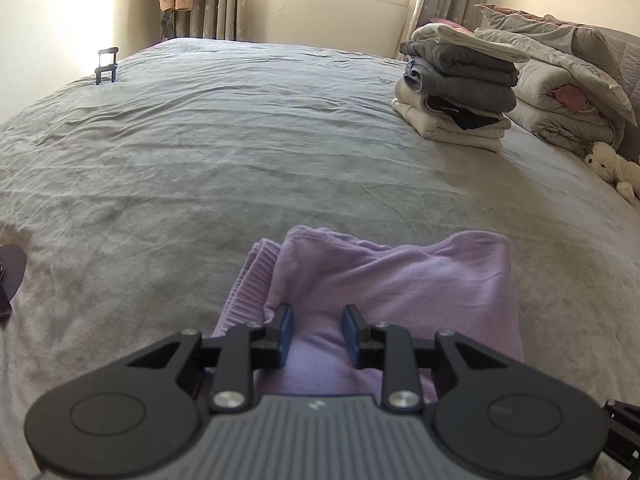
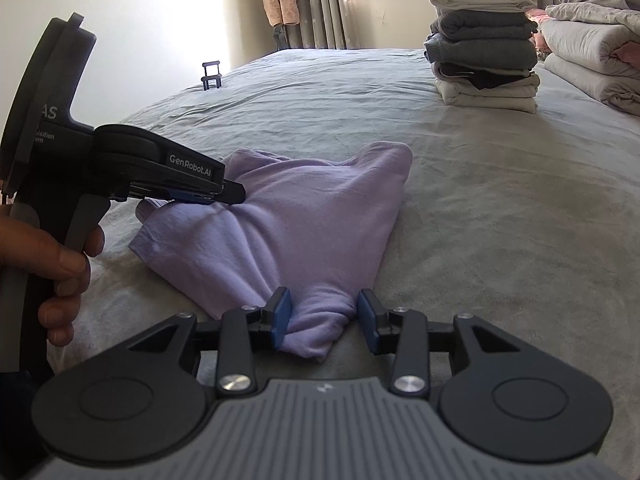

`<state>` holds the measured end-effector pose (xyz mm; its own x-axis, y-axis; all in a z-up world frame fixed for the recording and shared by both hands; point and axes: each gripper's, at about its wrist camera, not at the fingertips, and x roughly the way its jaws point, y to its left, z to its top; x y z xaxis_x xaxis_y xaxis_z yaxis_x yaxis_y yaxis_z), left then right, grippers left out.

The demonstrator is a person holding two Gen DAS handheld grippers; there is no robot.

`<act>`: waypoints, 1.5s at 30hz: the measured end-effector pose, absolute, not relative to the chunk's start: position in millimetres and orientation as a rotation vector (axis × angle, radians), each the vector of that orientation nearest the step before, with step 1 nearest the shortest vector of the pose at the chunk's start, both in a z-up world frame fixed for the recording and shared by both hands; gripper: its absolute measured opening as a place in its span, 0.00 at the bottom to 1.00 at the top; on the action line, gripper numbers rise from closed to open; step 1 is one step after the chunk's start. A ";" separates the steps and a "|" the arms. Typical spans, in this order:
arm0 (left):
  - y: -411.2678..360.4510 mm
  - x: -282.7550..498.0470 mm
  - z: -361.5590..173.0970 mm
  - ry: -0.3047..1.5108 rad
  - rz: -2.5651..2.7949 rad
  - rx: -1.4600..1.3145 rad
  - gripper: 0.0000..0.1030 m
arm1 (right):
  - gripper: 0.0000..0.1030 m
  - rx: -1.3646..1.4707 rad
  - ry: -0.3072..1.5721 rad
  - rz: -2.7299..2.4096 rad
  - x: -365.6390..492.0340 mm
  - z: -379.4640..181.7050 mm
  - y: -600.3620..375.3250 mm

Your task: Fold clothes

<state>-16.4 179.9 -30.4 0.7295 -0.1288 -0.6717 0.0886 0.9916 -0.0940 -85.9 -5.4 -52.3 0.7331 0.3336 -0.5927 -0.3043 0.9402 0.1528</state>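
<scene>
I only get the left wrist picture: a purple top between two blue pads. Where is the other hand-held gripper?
Observer: The right hand-held gripper straddles a bunched near corner of the purple top.
Operator: Is it squeezing the cloth?
Observer: Seemingly not. Some bedsheet shows between the cloth and the pad on the picture's right.
Operator: What holds my gripper?
Observer: A hand wraps the handle of the left hand-held gripper.

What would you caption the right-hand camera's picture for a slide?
Two handheld grippers, left gripper and right gripper, work a lilac garment on a grey bed.
</scene>
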 end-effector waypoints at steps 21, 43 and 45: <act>189.0 -30.1 -20.2 0.748 -0.126 -0.081 0.32 | 0.41 0.252 0.687 0.376 -76.4 -48.8 -35.8; 191.8 -19.3 -23.4 0.784 -0.140 -0.113 0.39 | 0.55 0.492 0.699 0.417 -23.0 -55.1 -43.3; 189.9 -19.3 -23.5 0.784 -0.138 -0.103 0.39 | 0.52 0.487 0.703 0.410 -21.2 -54.2 -41.4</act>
